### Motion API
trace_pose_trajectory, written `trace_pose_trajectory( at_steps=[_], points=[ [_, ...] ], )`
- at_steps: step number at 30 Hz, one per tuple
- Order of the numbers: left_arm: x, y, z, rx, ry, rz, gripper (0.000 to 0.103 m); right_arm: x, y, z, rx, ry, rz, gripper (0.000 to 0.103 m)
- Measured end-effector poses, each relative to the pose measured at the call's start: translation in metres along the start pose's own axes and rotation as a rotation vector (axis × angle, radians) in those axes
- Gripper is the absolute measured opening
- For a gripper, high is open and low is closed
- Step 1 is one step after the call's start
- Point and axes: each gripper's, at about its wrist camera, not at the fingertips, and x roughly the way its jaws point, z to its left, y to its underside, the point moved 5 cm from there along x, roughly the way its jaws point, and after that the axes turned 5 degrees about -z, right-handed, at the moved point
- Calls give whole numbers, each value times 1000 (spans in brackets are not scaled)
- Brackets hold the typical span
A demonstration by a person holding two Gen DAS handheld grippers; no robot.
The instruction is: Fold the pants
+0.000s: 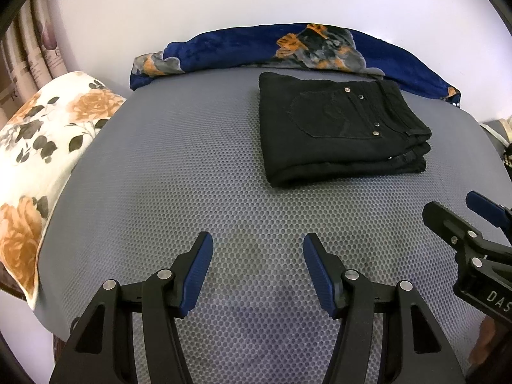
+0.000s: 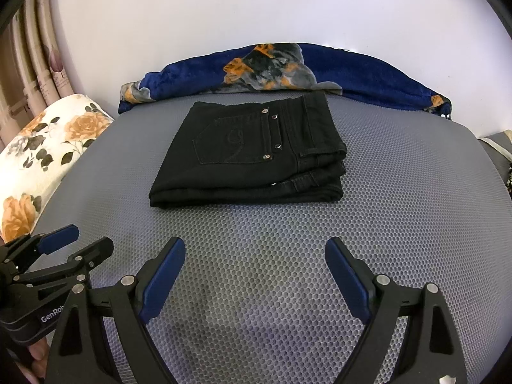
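The black pants [image 2: 249,150] sit folded in a neat stack on the grey dotted mattress [image 2: 400,224], back pocket facing up, just in front of the blue floral blanket [image 2: 368,73] bunched along the wall. A floral pillow [image 1: 41,147] is off to the pants' left, partly cut off by the lens edge. Both tools hang on the near side of the pants, well apart from them. Left tool [image 1: 257,243] has its jaws partway open, nothing in them; right tool [image 2: 254,246] is spread wider, also empty. Stuff right of the pants is too cropped to make out.
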Motion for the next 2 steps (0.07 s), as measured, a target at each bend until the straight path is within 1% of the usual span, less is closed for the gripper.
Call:
trace_pose_trajectory(
  at_steps=[2],
  points=[
    [1, 0, 0, 1, 1, 5, 60, 0, 1, 0, 1, 1, 2, 87]
  ],
)
